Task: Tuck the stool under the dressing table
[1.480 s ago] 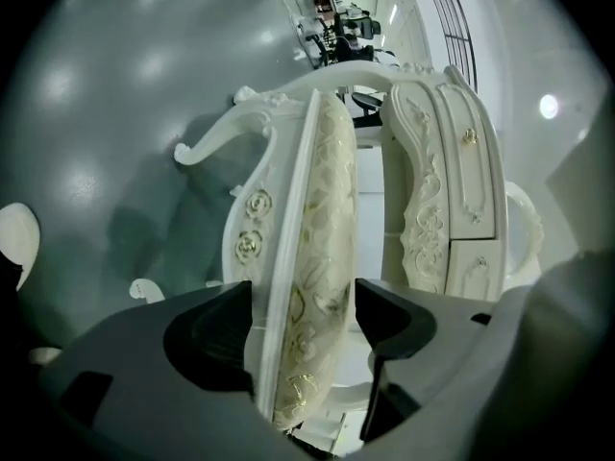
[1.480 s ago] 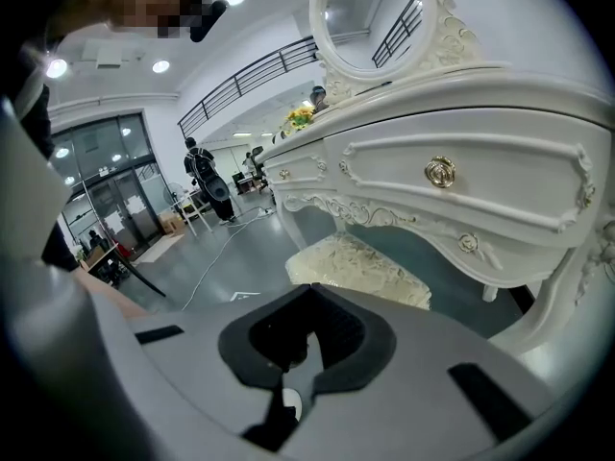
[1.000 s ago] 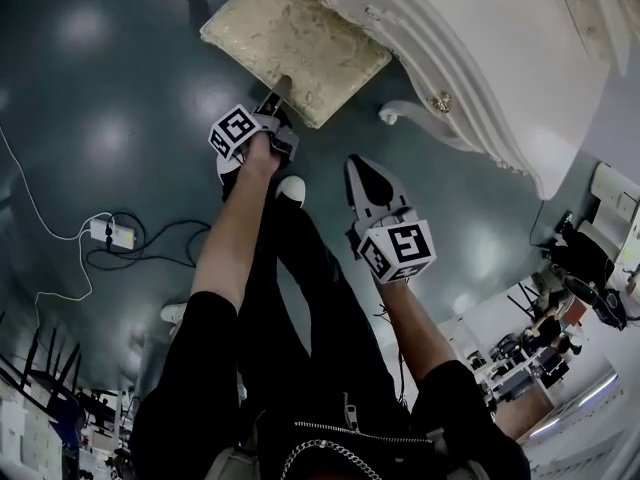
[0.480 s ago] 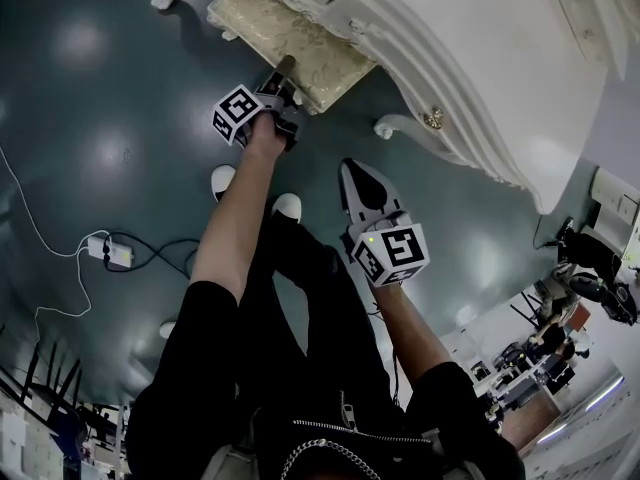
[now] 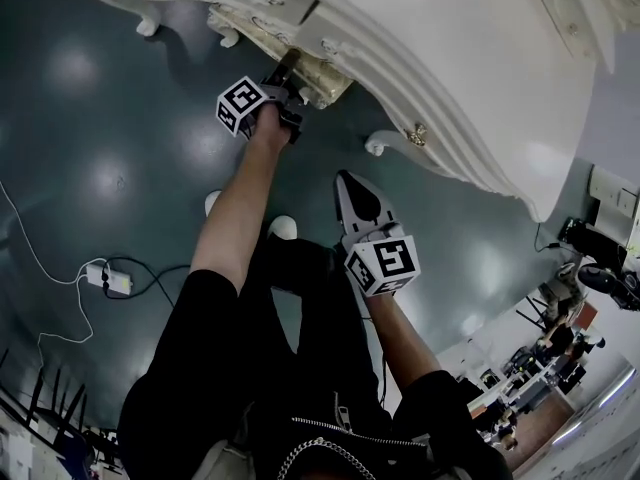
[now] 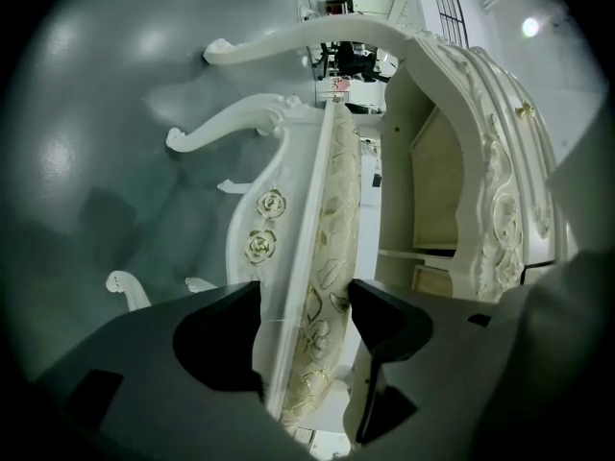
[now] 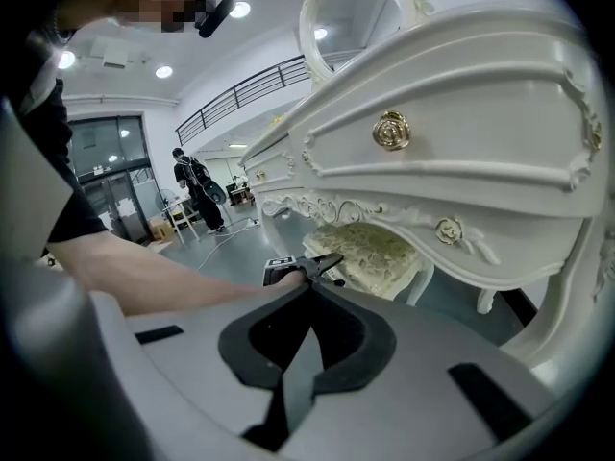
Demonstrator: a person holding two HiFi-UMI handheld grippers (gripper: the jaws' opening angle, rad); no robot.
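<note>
The stool (image 5: 325, 83) is seen almost wholly beneath the white dressing table (image 5: 470, 78), with one cushion corner showing. Its edge is gripped by the left gripper (image 5: 286, 66), whose jaws are closing on it. The right gripper (image 5: 352, 178) is held apart, jaws together.

White pwr strip (image 5: 108, 278) on grey floor (image 5: 100, 118); person (image 7: 195, 188) stands in bkgd.

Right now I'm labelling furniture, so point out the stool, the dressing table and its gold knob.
stool (image 6: 332, 248), left gripper view, on the cushion's patterned edge.
dressing table (image 5: 480, 78), head view, on its white top.
gold knob (image 7: 391, 131), right gripper view, on the knob's face.
</note>
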